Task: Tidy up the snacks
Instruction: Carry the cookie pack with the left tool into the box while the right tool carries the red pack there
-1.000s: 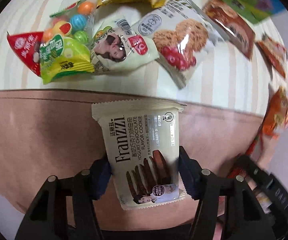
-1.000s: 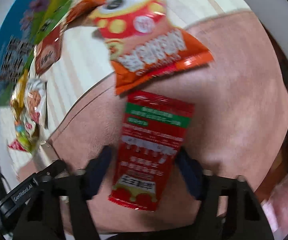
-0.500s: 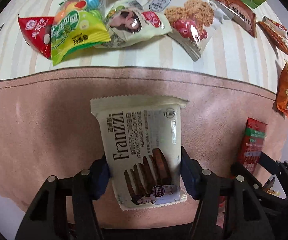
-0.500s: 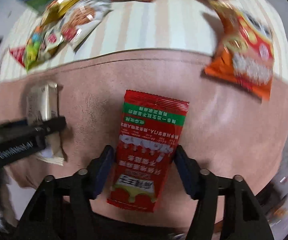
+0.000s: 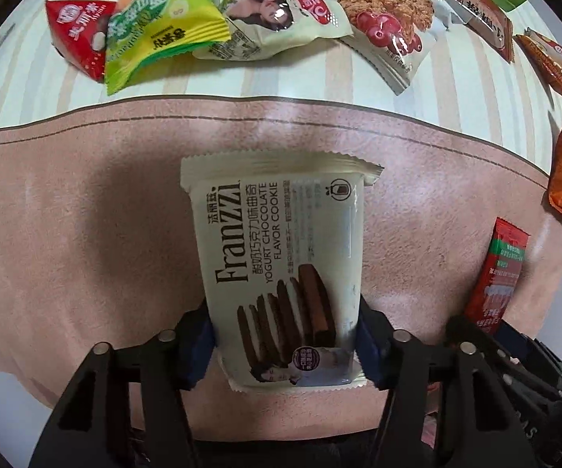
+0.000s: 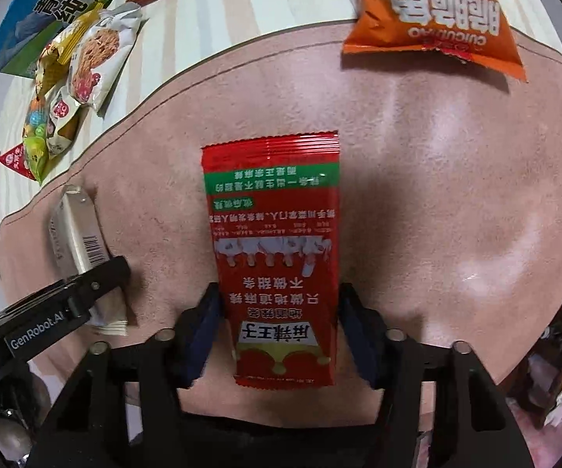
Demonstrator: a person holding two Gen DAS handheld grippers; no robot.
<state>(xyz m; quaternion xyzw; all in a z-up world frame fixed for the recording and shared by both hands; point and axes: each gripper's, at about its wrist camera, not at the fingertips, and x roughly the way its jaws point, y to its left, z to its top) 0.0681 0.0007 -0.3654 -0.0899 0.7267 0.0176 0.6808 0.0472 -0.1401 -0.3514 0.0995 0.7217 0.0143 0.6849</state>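
Observation:
My left gripper (image 5: 285, 335) is shut on a cream Franzzi cookie packet (image 5: 281, 249), held over the pink mat (image 5: 66, 234). My right gripper (image 6: 277, 331) is shut on a red snack packet (image 6: 273, 234), also over the pink mat (image 6: 456, 195). The red packet shows at the right edge of the left wrist view (image 5: 501, 269). The cookie packet (image 6: 76, 230) and the left gripper (image 6: 98, 284) show at the left of the right wrist view.
A heap of snack bags lies on the striped cloth beyond the mat: red (image 5: 76, 35), green (image 5: 156, 31), cream (image 5: 277, 19), oat cookie (image 5: 390, 23). An orange bag (image 6: 437, 19) overlaps the mat's far edge. A blue box (image 6: 59, 11) lies far left.
Both grippers have pulled back over the pink mat with their packets. The right wrist view has swung, and the orange bag now lies at its far right.

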